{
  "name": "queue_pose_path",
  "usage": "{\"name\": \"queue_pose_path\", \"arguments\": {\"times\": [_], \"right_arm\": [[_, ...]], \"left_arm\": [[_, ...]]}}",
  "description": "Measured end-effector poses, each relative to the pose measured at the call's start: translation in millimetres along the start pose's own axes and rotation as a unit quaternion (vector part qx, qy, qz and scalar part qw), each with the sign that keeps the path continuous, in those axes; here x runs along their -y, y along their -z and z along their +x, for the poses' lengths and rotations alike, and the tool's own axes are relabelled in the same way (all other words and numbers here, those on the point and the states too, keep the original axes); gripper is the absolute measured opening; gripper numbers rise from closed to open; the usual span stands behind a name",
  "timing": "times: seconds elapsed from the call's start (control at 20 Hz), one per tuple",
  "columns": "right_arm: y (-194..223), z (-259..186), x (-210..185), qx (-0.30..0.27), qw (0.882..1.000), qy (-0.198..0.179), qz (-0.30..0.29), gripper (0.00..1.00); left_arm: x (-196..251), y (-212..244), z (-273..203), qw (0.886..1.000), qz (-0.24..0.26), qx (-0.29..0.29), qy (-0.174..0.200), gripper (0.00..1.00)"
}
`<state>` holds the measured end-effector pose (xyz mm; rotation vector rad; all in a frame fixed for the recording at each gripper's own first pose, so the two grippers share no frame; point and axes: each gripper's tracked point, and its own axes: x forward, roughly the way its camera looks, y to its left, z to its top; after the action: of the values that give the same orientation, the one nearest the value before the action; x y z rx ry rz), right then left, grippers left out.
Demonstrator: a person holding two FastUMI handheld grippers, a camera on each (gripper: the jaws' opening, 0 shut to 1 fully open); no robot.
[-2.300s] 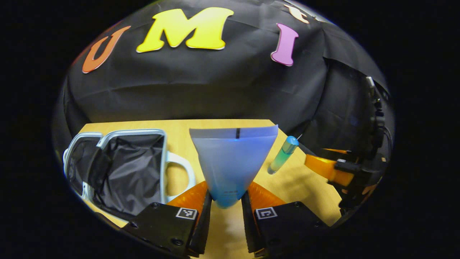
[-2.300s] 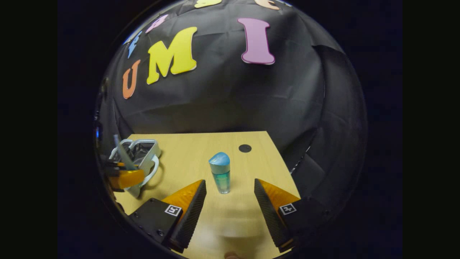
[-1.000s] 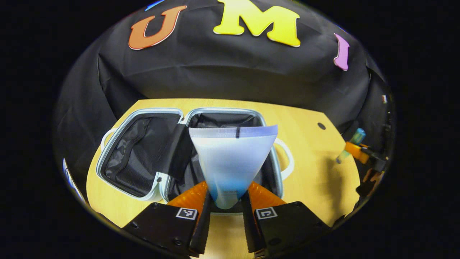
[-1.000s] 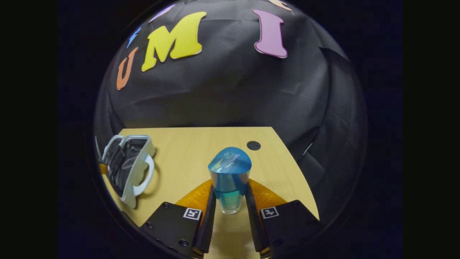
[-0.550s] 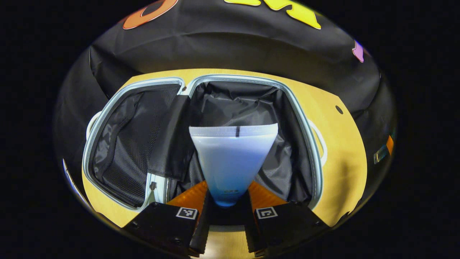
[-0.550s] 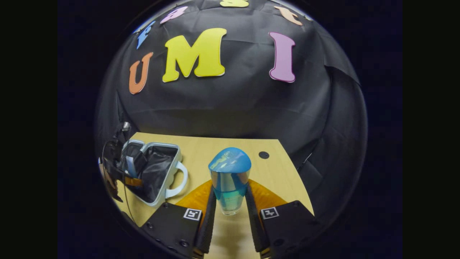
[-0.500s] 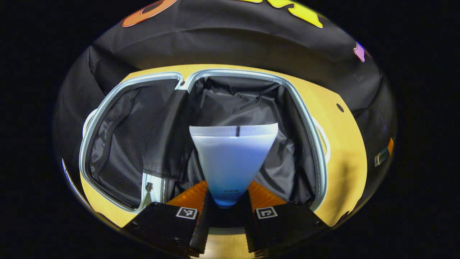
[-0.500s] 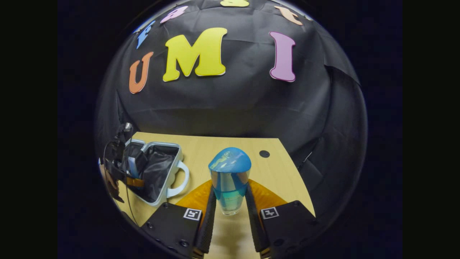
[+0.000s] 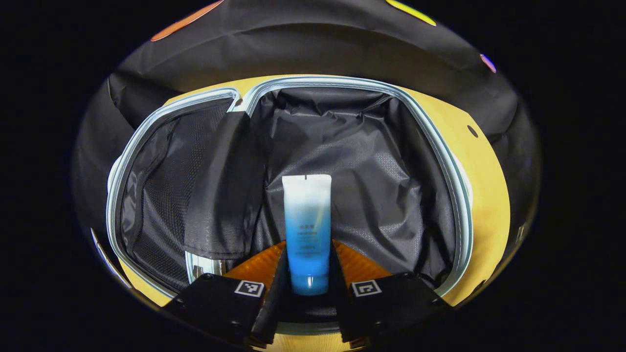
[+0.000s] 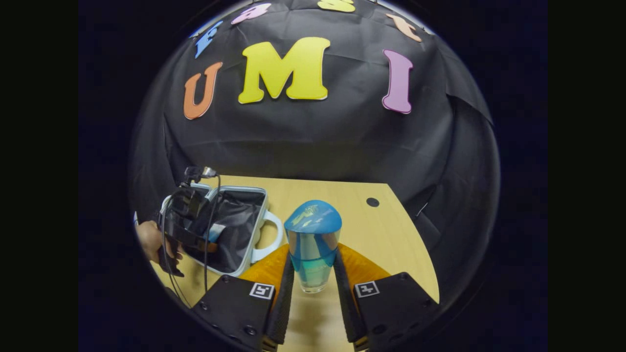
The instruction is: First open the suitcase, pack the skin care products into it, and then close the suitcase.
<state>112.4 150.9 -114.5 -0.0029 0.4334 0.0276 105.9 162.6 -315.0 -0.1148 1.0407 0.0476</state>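
The suitcase (image 9: 460,195) lies open on the wooden table (image 9: 489,205), showing a black lining, and its mesh-lined lid half (image 9: 156,195) is on the left. A white-to-blue tube (image 9: 307,230) lies on the lining of the right half. Its cap end is between the fingers of my left gripper (image 9: 308,259), whose jaws look slightly parted. My right gripper (image 10: 313,261) is shut on an upright clear bottle with a blue cap (image 10: 313,239), above the table (image 10: 386,239). In the right gripper view the suitcase (image 10: 261,220) is at the left, with the left gripper (image 10: 193,225) over it.
A hand (image 10: 146,239) holds the left gripper, and cables hang from it. The suitcase's white handle (image 10: 276,239) points toward the bottle. A small dark hole (image 10: 372,202) marks the table's far right corner. The black cloth wall stands behind the table.
The left gripper sank into the suitcase. The tube tipped away from the camera onto the lining and the fingers eased apart a little. The right gripper closed on the bottle and lifted it.
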Motion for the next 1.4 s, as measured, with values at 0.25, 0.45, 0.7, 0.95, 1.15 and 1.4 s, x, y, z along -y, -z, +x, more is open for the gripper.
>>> {"name": "queue_pose_path", "arguments": {"times": [0.25,0.45,0.7,0.95,1.15,1.4], "right_arm": [[-17.2,1.3,-44.0,0.004,1.000,-0.026,-0.017,0.42],[-16.1,15.3,-96.5,-0.013,0.998,-0.064,-0.016,0.43],[6.6,46.8,-154.8,-0.055,0.994,-0.095,0.003,0.43],[43.7,81.3,-193.8,-0.110,0.988,-0.109,-0.002,0.43],[71.7,98.9,-212.6,-0.156,0.982,-0.108,-0.006,0.43],[68.5,125.3,-228.1,-0.158,0.982,-0.099,-0.015,0.43]], "left_arm": [[7.3,-14.0,-28.9,0.998,-0.003,0.047,0.029,0.78],[-0.7,-35.5,-79.6,0.987,-0.007,0.152,0.058,0.87],[-50.0,-41.5,-127.3,0.969,0.001,0.242,0.054,0.96],[-109.4,-38.9,-155.2,0.949,0.021,0.311,0.041,0.97],[-169.1,-33.6,-171.6,0.944,0.004,0.331,0.005,0.96],[-232.5,-20.1,-168.3,0.944,-0.050,0.326,-0.032,0.97]]}}
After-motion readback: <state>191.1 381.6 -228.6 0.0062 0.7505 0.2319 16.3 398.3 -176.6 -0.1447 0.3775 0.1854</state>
